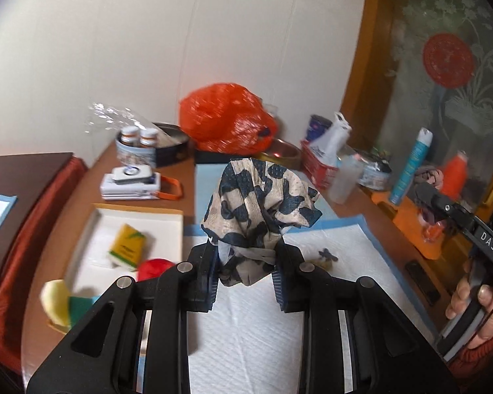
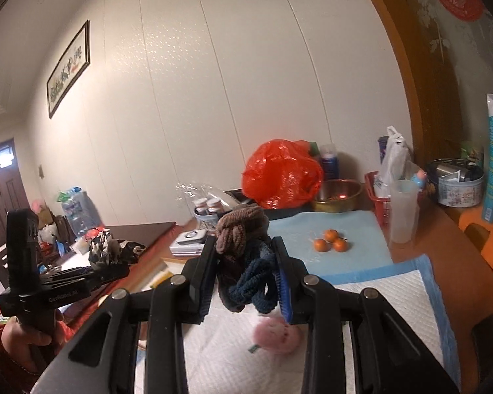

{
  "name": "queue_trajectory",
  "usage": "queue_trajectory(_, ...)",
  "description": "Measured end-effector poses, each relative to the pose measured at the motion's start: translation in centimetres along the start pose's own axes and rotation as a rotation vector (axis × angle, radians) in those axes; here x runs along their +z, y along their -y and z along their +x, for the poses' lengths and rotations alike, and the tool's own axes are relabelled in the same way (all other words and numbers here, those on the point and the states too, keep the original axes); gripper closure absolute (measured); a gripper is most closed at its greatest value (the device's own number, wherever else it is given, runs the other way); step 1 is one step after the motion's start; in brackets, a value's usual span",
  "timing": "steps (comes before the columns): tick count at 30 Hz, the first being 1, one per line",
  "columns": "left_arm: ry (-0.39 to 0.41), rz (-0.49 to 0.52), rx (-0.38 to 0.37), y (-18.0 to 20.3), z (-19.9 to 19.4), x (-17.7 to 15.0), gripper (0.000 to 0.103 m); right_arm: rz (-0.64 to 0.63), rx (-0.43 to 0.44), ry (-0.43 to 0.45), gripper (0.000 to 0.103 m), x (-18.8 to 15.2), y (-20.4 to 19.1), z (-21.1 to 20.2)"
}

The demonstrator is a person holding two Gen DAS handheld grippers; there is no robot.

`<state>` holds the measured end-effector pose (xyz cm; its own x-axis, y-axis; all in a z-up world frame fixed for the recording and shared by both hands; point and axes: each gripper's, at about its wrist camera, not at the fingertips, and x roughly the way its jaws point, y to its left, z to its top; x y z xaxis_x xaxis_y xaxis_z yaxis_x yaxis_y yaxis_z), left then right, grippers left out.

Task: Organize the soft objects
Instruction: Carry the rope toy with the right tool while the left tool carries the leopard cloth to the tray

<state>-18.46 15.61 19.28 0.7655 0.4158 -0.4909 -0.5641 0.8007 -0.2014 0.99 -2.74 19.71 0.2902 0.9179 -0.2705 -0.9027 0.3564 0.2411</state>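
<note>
- Left of the left gripper's (image 1: 246,272) fingers (image 1: 207,279) a white box lid (image 1: 92,229) lies on the table (image 1: 187,170), with a yellow packet (image 1: 128,249) in it.
- Just beside the left finger, low down, sit a red ball (image 1: 154,267) and a yellow and green soft thing (image 1: 62,302).
- The left gripper's fingers are pinched together on a patterned cloth (image 1: 263,203), cream with dark blue patches; the bunched cloth rises above the fingertips, off the white pad (image 1: 253,328) below.
- Beyond the cloth an orange bag (image 1: 226,118) stands near the wall.
- Right of the fingers a hand (image 1: 476,308) holds the handle of the right gripper.
- In the right wrist view the left gripper and its cloth (image 2: 111,249) show far left of the fingers.
- The right gripper's (image 2: 246,272) fingers (image 2: 282,282) are clamped on a bundle of hair ties (image 2: 243,252), brown on top and dark blue below, lifted off the pad.
- Under the fingertips a pink fluffy thing (image 2: 276,335) lies on the white pad (image 2: 378,295).
- Beyond and right of the fingers three small oranges (image 2: 332,241) rest on a blue sheet (image 2: 361,229).
</note>
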Motion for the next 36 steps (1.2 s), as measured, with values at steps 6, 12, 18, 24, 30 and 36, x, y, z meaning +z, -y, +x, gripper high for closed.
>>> queue_trajectory(6, 0.027, -0.013, 0.064, -1.8, -2.0, -0.5, 0.077, -0.003, 0.027, 0.001, 0.071, 0.0, -1.7, 0.8)
queue_trajectory(12, 0.037, -0.029, 0.112, -3.4, -3.0, -1.0, 0.077, -0.014, 0.039, -0.015, 0.071, -0.2, -2.7, 1.8)
queue_trajectory(18, 0.042, -0.037, 0.133, -4.5, -3.8, -1.3, 0.077, -0.02, 0.053, -0.027, 0.071, -0.5, -3.8, 2.3)
queue_trajectory(24, 0.04, -0.047, 0.14, -5.5, -4.1, -1.5, 0.077, -0.026, 0.062, -0.032, 0.071, -0.7, -4.9, 2.8)
queue_trajectory(30, 0.046, -0.058, 0.148, -6.7, -4.7, -1.4, 0.077, -0.023, 0.067, -0.043, 0.071, -1.0, -5.5, 3.4)
queue_trajectory(36, 0.103, -0.099, 0.204, -10.3, -7.3, 0.0, 0.077, -0.033, 0.069, -0.053, 0.071, -1.2, -6.6, 3.8)
